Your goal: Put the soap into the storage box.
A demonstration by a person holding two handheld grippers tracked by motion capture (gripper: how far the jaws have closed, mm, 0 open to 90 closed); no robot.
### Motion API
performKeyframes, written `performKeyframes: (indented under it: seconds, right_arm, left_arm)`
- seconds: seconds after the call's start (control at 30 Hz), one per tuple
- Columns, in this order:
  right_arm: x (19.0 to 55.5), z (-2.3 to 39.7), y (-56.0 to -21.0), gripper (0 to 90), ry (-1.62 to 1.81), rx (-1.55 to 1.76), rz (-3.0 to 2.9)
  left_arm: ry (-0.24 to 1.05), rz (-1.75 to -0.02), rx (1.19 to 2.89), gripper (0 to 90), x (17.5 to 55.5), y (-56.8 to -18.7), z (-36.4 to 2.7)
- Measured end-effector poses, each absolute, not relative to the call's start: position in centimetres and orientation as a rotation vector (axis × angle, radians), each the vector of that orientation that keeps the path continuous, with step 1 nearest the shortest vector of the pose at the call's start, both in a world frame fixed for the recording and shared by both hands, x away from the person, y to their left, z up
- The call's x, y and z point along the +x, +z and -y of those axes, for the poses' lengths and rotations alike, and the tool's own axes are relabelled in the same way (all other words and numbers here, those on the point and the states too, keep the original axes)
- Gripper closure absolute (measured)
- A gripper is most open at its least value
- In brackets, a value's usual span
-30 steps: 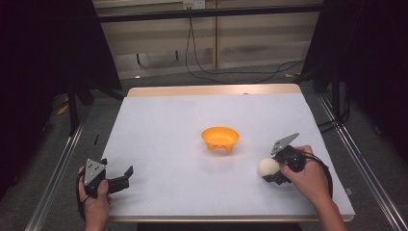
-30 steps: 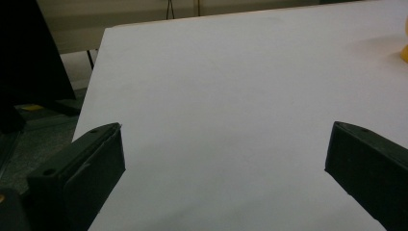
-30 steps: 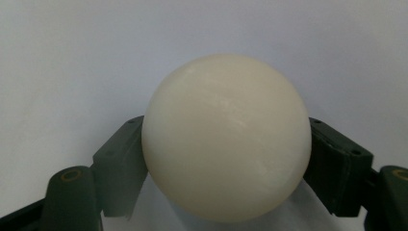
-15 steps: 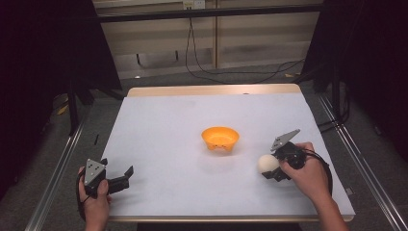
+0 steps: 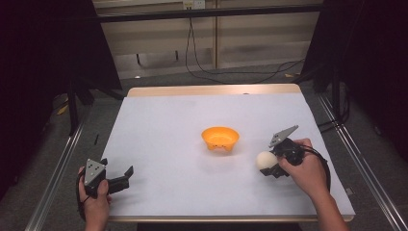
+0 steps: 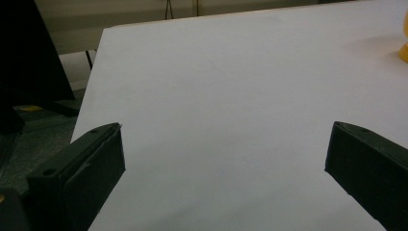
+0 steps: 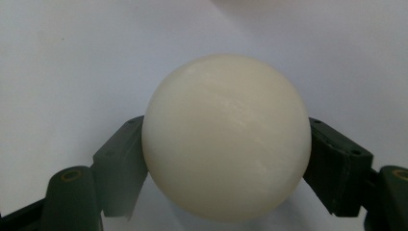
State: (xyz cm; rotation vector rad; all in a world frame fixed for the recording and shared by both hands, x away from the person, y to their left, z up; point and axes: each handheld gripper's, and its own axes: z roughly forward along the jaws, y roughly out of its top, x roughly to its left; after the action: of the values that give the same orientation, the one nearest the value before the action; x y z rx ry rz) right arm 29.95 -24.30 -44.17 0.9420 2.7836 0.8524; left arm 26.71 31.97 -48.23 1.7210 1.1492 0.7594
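From the high view the whole layout is given: a white table [image 5: 192, 125] with an orange bowl [image 5: 220, 138] near its middle, the left gripper [image 5: 126, 174] held low at the near-left corner, the right gripper [image 5: 267, 166] held at the near-right. A cream ball [image 5: 264, 160] is seen at the tip of the right gripper, just right of and nearer than the bowl, apart from it. Whether the ball rests on the table or is lifted off it cannot be told from this view. Cables and dark floor are seen beyond the far edge.

What is not given there is supplied by the right gripper view: the ball [image 7: 226, 137] is seen close up, pinched at its widest part between the two black jaws, one pad pressed on each side. White table surface [image 7: 72, 57] lies behind it. The right gripper [image 7: 226, 163] is thus closed on the ball, the ball sitting centred between the jaws and bulging out past their tips.

In the left gripper view the jaws are spread wide with nothing between them, bare table [image 6: 216, 96] ahead. The left gripper [image 6: 223, 144] is held low and near level. A sliver of the orange bowl [image 6: 404, 48] is caught at the right edge, well apart from the jaws. The table's left edge and dark floor are seen at the left.
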Motion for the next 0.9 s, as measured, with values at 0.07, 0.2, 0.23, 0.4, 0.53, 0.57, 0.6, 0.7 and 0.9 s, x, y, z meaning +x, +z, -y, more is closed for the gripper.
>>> performKeyframes:
  seconds: [0.07, 0.2, 0.23, 0.4, 0.53, 0.57, 0.6, 0.7, 0.9]
  right_arm:
    - [30.1, 24.2, -44.1, 23.3, 0.853, 0.947, -2.780]
    - [30.4, 24.0, -44.0, 23.3, 0.857, 0.944, -2.782]
    - [30.5, 24.0, -44.0, 23.3, 0.859, 0.948, -2.781]
    - [30.9, 23.7, -43.8, 23.3, 0.858, 0.943, -2.780]
    - [31.2, 23.5, -43.5, 23.3, 0.864, 0.942, -2.785]
    - [31.2, 23.4, -43.5, 23.3, 0.872, 0.942, -2.780]
    - [31.3, 23.3, -43.4, 23.3, 0.877, 0.938, -2.782]
    - [31.6, 22.9, -43.1, 23.3, 0.871, 0.930, -2.784]
    - [32.0, 22.5, -42.6, 23.3, 0.875, 0.919, -2.786]
  left_arm:
    - [0.763, -1.147, 1.722, 0.0, 26.7, -48.2, -32.0]
    - [0.760, -1.149, 1.719, 0.0, 26.7, -48.2, -32.0]
    - [0.760, -1.149, 1.721, 0.0, 26.7, -48.2, -32.0]
    - [0.756, -1.145, 1.720, 0.0, 26.7, -48.2, -32.0]
    - [0.759, -1.149, 1.723, 0.0, 26.7, -48.2, -32.0]
    - [0.757, -1.145, 1.725, 0.0, 26.7, -48.2, -32.0]
    - [0.758, -1.145, 1.720, 0.0, 26.7, -48.2, -32.0]
    - [0.758, -1.145, 1.717, 0.0, 26.7, -48.2, -32.0]
    - [0.756, -1.144, 1.719, 0.0, 26.7, -48.2, -32.0]
